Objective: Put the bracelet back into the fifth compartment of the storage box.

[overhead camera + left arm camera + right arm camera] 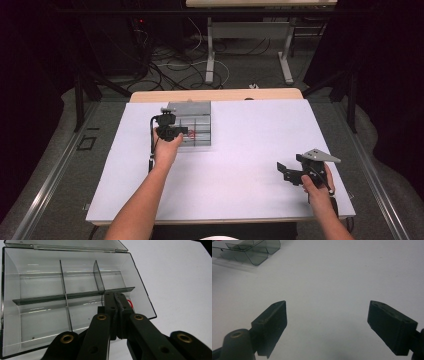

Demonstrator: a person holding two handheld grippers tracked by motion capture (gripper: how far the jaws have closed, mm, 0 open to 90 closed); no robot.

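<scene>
One white table (240, 165) amid dark, cable-strewn floor (175, 65).

A white sheet covers the counter (240, 165). A clear compartment box (196, 131) lies on it, directly under the left tool (172, 132), well apart from the right tool (285, 170).

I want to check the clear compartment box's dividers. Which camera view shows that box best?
The left gripper view: the clear compartment box lies open and close, its dividers and hinged lid plain, with the left gripper shut over it. The high view shows the box small and partly behind that gripper. The right gripper view catches one corner.
</scene>
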